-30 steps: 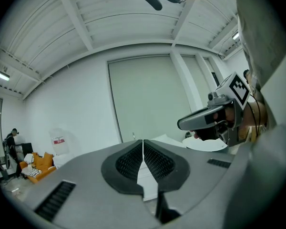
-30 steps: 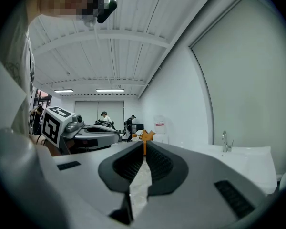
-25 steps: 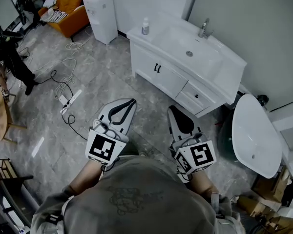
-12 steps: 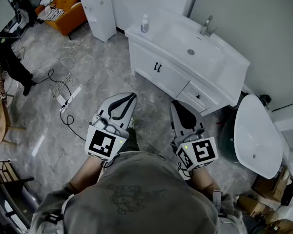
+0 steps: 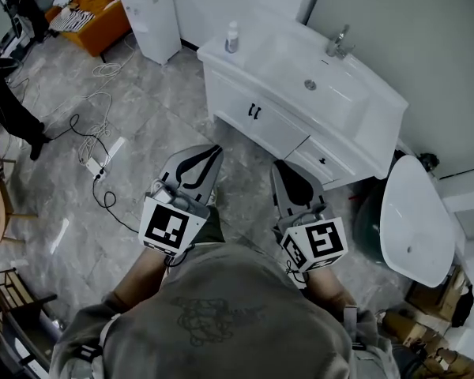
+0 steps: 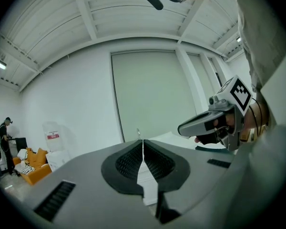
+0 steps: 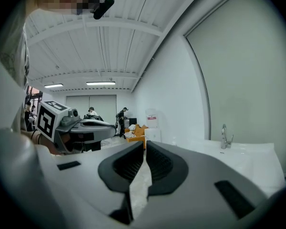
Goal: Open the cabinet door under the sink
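The white vanity cabinet [image 5: 245,105] stands ahead of me under the sink [image 5: 312,81]. Its door front carries two small black handles [image 5: 255,111] and sits flush with the cabinet. A drawer with a black knob [image 5: 322,161] lies to the right of it. My left gripper [image 5: 214,148] and right gripper [image 5: 276,165] hover over the floor, well short of the cabinet. Both are shut with nothing between the jaws. In the left gripper view the left gripper [image 6: 143,141] points toward the vanity; the right gripper [image 7: 145,143] sees the faucet [image 7: 224,136].
A bottle [image 5: 232,38] and a faucet [image 5: 337,44] stand on the counter. A white oval tub [image 5: 411,219] sits at the right. Cables and a power strip [image 5: 103,160] lie on the floor at the left. A white appliance [image 5: 150,18] and an orange sofa [image 5: 95,6] stand behind.
The vanity has drifted slightly lower and closer in the head view as I stepped toward it. Both grippers stay shut and level with each other.
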`<move>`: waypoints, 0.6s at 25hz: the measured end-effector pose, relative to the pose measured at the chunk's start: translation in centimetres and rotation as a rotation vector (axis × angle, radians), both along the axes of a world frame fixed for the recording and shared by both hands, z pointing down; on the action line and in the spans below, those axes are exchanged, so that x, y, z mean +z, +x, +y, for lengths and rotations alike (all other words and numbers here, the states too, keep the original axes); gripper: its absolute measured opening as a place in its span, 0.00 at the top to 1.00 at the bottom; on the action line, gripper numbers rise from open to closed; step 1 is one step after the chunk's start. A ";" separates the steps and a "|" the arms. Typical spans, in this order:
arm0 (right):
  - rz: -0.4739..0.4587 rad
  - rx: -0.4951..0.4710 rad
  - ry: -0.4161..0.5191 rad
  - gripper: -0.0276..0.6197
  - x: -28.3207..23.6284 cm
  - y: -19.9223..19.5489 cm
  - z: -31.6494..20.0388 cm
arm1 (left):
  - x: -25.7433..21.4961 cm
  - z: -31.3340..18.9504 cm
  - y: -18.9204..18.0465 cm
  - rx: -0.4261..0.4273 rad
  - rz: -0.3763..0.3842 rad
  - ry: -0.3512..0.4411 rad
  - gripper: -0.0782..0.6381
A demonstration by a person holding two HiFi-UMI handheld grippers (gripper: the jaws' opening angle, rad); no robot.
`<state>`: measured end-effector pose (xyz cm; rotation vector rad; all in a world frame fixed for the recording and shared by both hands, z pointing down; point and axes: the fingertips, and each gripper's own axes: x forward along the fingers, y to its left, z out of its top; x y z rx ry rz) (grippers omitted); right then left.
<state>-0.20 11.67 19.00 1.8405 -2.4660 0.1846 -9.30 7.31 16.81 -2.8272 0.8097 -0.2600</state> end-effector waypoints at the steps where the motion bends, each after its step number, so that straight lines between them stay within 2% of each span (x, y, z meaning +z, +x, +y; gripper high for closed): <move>1: 0.005 0.000 -0.010 0.90 0.3 -0.1 -0.9 | 0.1 -1.1 0.1 0.000 0.004 0.000 0.86; 10: 0.024 0.013 -0.031 0.90 0.2 -0.8 -10.4 | 0.5 -11.5 0.0 0.028 -0.002 -0.028 0.86; 15: 0.016 0.083 -0.052 0.90 0.4 0.2 -16.0 | 0.6 -17.4 0.8 0.073 -0.024 -0.031 0.86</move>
